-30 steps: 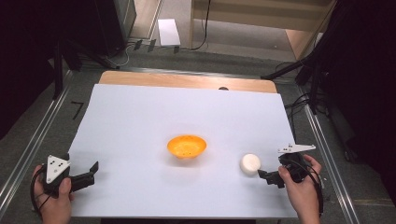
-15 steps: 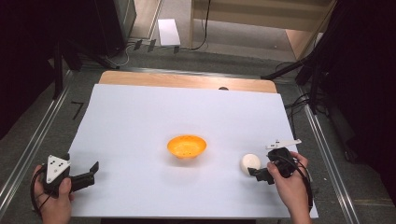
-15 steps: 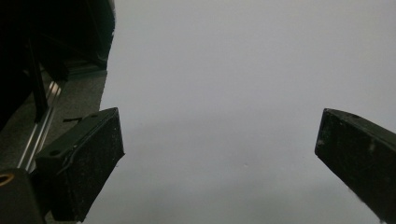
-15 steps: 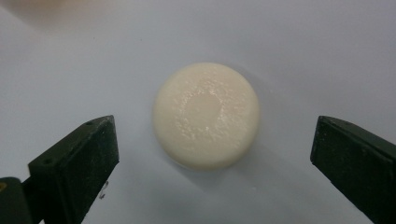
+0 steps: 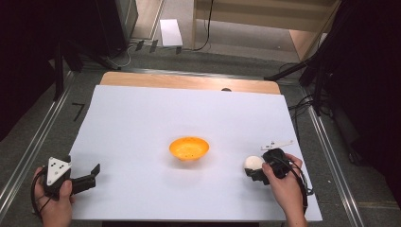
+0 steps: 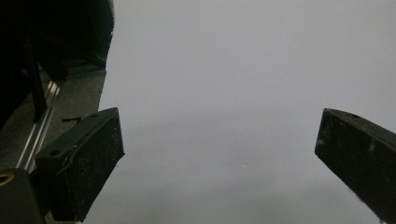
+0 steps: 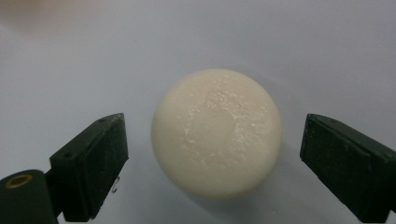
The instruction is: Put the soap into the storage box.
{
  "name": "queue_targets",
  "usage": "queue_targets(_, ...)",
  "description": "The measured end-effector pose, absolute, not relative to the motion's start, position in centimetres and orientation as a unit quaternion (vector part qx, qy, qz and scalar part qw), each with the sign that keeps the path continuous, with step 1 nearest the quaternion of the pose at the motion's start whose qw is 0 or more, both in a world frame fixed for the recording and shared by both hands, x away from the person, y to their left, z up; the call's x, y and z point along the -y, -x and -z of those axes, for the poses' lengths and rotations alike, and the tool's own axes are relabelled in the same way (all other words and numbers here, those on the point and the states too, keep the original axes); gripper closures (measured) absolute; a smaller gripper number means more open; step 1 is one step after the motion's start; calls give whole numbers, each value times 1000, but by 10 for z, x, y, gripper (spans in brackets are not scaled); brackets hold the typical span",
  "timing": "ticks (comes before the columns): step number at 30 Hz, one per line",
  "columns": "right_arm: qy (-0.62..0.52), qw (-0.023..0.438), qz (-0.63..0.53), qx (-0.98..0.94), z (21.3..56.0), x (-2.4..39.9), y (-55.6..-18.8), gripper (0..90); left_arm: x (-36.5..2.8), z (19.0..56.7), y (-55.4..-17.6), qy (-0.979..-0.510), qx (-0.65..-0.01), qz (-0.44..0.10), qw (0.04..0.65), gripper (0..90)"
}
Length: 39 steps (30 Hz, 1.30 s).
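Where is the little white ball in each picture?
High view: the white ball sits low on the right, at the tip of the right hand-held gripper.
Right gripper view: the ball fills the middle, between the two black jaws, with a gap on each side.
Shared landmark: the white table sheet under everything, also in the left gripper view.

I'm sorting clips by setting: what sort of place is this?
Probably a lab or recording setup, not a home: a table covered in a plain white sheet, metal rails along the floor, and loose cables beside it.
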State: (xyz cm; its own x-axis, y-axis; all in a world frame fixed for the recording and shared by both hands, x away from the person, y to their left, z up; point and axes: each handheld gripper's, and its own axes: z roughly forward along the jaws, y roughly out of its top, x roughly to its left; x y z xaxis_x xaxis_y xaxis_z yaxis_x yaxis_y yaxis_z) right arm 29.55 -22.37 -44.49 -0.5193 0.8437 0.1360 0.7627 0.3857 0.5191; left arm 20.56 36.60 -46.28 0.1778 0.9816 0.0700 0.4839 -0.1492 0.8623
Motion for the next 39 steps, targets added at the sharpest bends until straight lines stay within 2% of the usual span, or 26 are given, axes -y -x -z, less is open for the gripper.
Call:
queue_targets(9, -500, 67, -262, -823, 458, 220, -299, 240, -367, 463, -206, -674, -544, -341, 365, 13)
queue_targets(20, -491, 91, -257, -827, 453, 216, -298, 251, -367, 463, -206, -674, -544, -343, 364, 13)
queue_targets(39, -457, 83, -290, -837, 423, 194, -306, 256, -367, 463, -206, -671, -547, -341, 367, 13)
